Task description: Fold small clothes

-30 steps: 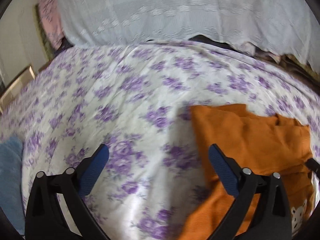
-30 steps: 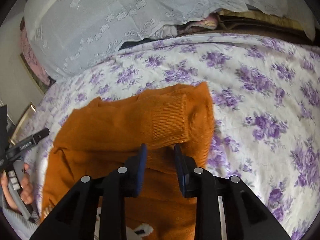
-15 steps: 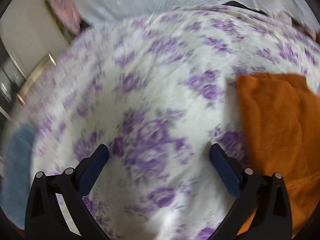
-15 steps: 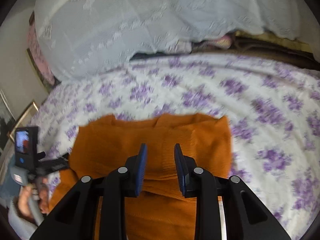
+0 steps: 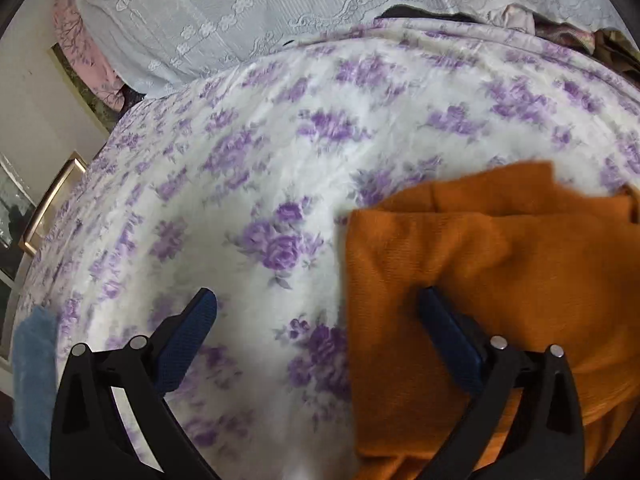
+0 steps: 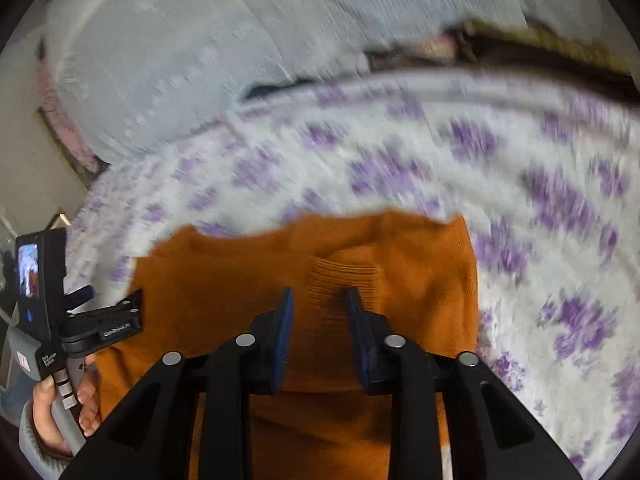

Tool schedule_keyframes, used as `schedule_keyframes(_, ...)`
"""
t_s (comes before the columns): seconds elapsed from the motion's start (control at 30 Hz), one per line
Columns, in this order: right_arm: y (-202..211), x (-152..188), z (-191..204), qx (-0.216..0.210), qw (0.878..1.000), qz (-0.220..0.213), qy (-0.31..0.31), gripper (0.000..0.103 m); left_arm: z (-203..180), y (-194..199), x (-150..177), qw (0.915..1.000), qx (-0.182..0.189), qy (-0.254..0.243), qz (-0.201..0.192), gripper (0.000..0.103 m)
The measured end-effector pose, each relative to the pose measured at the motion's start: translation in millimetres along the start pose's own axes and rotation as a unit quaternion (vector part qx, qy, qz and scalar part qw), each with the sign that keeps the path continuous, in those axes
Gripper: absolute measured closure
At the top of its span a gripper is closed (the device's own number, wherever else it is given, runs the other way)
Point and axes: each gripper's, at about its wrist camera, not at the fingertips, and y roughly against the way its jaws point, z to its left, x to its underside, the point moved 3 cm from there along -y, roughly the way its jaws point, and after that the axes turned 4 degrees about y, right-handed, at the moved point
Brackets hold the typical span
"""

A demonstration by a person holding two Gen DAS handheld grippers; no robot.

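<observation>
An orange knit sweater (image 5: 500,280) lies folded on a bed with a white, purple-flowered sheet (image 5: 280,152). My left gripper (image 5: 316,320) is open wide at the sweater's left edge, its right finger over the orange cloth and its left finger over the sheet. In the right wrist view the sweater (image 6: 224,292) lies with a ribbed cuff (image 6: 344,276) on top. My right gripper (image 6: 318,312) hovers over that cuff with its jaws a narrow gap apart, and nothing is held between them. The left gripper's handle and camera (image 6: 40,304) show at the left.
A white lace cover (image 5: 320,12) is draped over a pile at the head of the bed. A pink cloth (image 5: 84,52) hangs at the far left. A blue garment (image 5: 32,364) lies at the left bed edge. A gold-framed object (image 5: 52,204) stands beside the bed.
My left gripper swung away left over the sheet, then back to the sweater's left edge. My right gripper drew back from the cuff and rose, the view now blurred by motion.
</observation>
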Motion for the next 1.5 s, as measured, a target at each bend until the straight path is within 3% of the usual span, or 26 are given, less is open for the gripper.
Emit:
schedule_keyframes(0.1, 6, -4, -13, -0.023, 0.999, -0.007, -0.039, 0.096, 6, 1, -2, 0.9999, 0.013, 0.007, -0.001, 0.004)
schedule_keyframes(0.17, 15, -6, -6, -0.017, 0.999, -0.026, -0.029, 0.090, 9, 11, -5, 0.9992, 0.032, 0.020, -0.012, 0.004)
schedule_keyframes(0.27, 20, -15, 23, -0.036, 0.999, -0.036, 0.014, 0.090, 3, 36, -23, 0.9934, 0.103, 0.028, -0.042, 0.004)
schedule_keyframes(0.37, 8, -15, 38, -0.024, 0.998, -0.022, 0.052, 0.088, -20, 36, -27, 0.9908, 0.130, -0.008, -0.036, 0.004)
schedule_keyframes(0.43, -14, -6, 33, -0.012, 0.998, 0.016, 0.056, 0.085, -42, 12, -16, 0.9923, 0.116, -0.043, -0.006, 0.004)
schedule_keyframes(0.5, -15, -6, 24, -0.040, 0.999, 0.017, 0.028, 0.085, -46, 7, -10, 0.9929, 0.113, -0.033, -0.020, 0.004)
schedule_keyframes(0.57, -9, -5, 21, -0.038, 0.999, 0.010, 0.022, 0.088, -44, 12, -12, 0.9928, 0.114, -0.034, -0.017, 0.004)
schedule_keyframes(0.63, 5, 0, 33, -0.012, 0.998, -0.011, 0.053, 0.083, -41, 21, -7, 0.9930, 0.110, -0.030, -0.030, 0.005)
schedule_keyframes(0.7, 17, 3, 54, -0.008, 0.994, -0.025, 0.102, 0.080, -43, 38, 0, 0.9892, 0.133, -0.042, -0.047, 0.005)
schedule_keyframes(0.77, 15, 11, 69, 0.002, 0.991, -0.005, 0.136, 0.072, -52, 47, 8, 0.9853, 0.148, -0.068, -0.051, 0.005)
schedule_keyframes(0.87, -5, 23, 70, 0.019, 0.988, 0.029, 0.153, 0.070, -66, 42, 17, 0.9868, 0.112, -0.103, -0.054, 0.004)
schedule_keyframes(0.93, 2, 18, 67, 0.007, 0.990, 0.024, 0.138, 0.071, -62, 43, 14, 0.9869, 0.119, -0.097, -0.047, 0.004)
schedule_keyframes(1.0, 15, 8, 67, -0.002, 0.992, -0.013, 0.129, 0.071, -53, 46, 4, 0.9860, 0.141, -0.073, -0.049, 0.004)
schedule_keyframes(1.1, 15, -7, 62, 0.002, 0.993, -0.037, 0.109, 0.071, -41, 41, -18, 0.9874, 0.149, -0.018, -0.049, 0.004)
schedule_keyframes(1.2, -15, -7, 37, 0.017, 0.997, 0.006, 0.073, 0.070, -42, 5, -20, 0.9909, 0.134, -0.015, 0.000, 0.004)
schedule_keyframes(1.23, -19, -7, 28, -0.010, 0.999, 0.011, 0.049, 0.071, -43, -6, -17, 0.9897, 0.142, -0.007, 0.014, 0.004)
schedule_keyframes(1.3, -9, -9, 20, -0.024, 0.999, 0.002, 0.027, 0.074, -32, -7, -19, 0.9844, 0.172, 0.024, 0.028, 0.004)
schedule_keyframes(1.4, 12, -4, 28, -0.006, 0.999, -0.030, 0.044, 0.070, -24, 3, -13, 0.9850, 0.170, 0.029, 0.014, 0.004)
schedule_keyframes(1.5, 22, 2, 39, 0.002, 0.997, -0.022, 0.073, 0.066, -26, 22, -1, 0.9870, 0.160, -0.004, -0.010, 0.005)
